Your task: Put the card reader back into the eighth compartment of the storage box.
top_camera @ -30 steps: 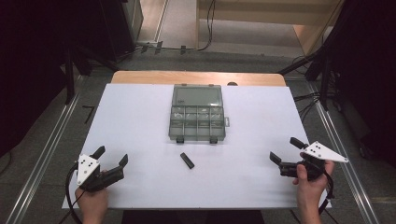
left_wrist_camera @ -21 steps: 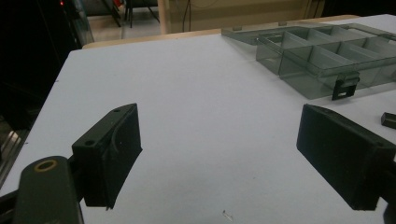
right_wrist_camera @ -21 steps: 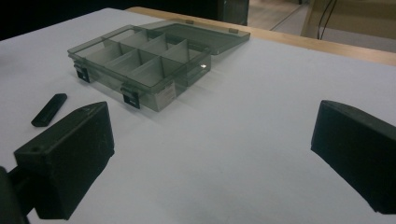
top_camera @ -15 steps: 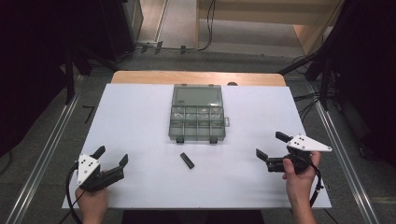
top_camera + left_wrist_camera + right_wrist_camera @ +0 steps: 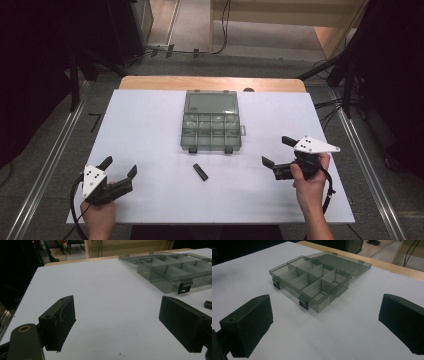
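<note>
A smoky clear compartment box (image 5: 210, 131) lies open at the table's middle, its lid (image 5: 210, 102) flat behind it; its several cells look empty (image 5: 312, 282). In front of it rests a small black bar (image 5: 200, 172). My right gripper (image 5: 279, 153) hovers open to the right of the bar, pointing left toward the box (image 5: 312, 282). My left gripper (image 5: 119, 168) stands open near the front left corner, with the box (image 5: 175, 272) far ahead to its right and the bar's end (image 5: 208, 304) at the edge.
The white tabletop (image 5: 150, 130) sits on a wooden table whose far edge (image 5: 210, 82) shows. Metal rails (image 5: 55, 150) run along both sides on the floor. Cables (image 5: 330, 107) lie off the right side. Dark equipment stands at the left.
My right gripper has moved left and forward across the table, toward the black bar and the box. The left gripper has stayed put.
</note>
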Available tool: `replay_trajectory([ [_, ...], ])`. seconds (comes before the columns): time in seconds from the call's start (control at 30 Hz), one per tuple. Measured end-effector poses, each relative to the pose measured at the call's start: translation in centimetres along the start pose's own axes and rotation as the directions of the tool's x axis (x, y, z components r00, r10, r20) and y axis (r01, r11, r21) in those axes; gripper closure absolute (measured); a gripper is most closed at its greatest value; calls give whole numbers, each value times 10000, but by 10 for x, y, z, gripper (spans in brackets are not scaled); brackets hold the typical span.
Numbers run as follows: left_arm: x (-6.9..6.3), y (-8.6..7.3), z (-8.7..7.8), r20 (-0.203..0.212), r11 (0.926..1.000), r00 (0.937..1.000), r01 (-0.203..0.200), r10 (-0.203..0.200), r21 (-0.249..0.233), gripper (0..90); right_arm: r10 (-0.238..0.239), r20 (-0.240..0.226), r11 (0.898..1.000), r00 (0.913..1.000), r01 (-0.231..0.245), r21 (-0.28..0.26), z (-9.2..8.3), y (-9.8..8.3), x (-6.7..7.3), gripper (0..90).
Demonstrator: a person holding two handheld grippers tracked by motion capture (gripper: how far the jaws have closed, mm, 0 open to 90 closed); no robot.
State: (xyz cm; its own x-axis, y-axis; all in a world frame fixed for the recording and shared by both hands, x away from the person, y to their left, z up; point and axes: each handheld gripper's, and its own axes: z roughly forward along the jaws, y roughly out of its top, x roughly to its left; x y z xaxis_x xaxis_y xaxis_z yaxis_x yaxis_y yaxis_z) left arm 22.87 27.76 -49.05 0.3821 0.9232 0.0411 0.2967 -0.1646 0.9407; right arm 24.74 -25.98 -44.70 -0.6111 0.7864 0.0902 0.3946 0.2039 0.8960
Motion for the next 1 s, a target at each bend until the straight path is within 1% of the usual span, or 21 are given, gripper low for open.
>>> replay_trajectory([
  [0.03,0,0,0,-16,10000,10000,20,-20,-6,142,-42,-77,9999,10000,43,93,4,3,2,0],
  [0.1,0,0,0,-10,10000,10000,37,-37,-14,142,-48,-130,9999,9999,50,143,6,4,4,0],
  [0.13,0,0,0,7,10000,10000,31,-31,-21,142,-170,-182,9997,9997,173,190,10,7,6,0],
  [0.2,0,0,0,8,10000,10000,52,-52,-53,142,-201,-224,9995,9995,207,238,11,8,8,0],
  [0.23,0,0,0,10,10000,10000,56,-56,-46,142,-290,-278,9991,9992,298,305,15,11,11,0],
  [0.4,1,0,-1,17,9999,10000,95,-95,-55,142,-335,-385,9986,9987,350,384,23,16,16,0],
  [0.63,1,0,-1,-1,9999,9999,137,-137,-79,142,-657,-686,9956,9955,700,621,38,28,28,0],
  [0.83,1,1,0,2,9999,9999,122,-122,-81,142,-734,-866,9940,9935,800,743,48,33,33,0],
  [0.9,1,1,0,0,9999,9999,116,-116,-75,142,-775,-958,9923,9924,860,886,55,36,37,0],
  [1.0,1,1,0,-11,9999,10000,80,-80,-65,142,-802,-988,9911,9919,899,983,59,38,39,0],
])
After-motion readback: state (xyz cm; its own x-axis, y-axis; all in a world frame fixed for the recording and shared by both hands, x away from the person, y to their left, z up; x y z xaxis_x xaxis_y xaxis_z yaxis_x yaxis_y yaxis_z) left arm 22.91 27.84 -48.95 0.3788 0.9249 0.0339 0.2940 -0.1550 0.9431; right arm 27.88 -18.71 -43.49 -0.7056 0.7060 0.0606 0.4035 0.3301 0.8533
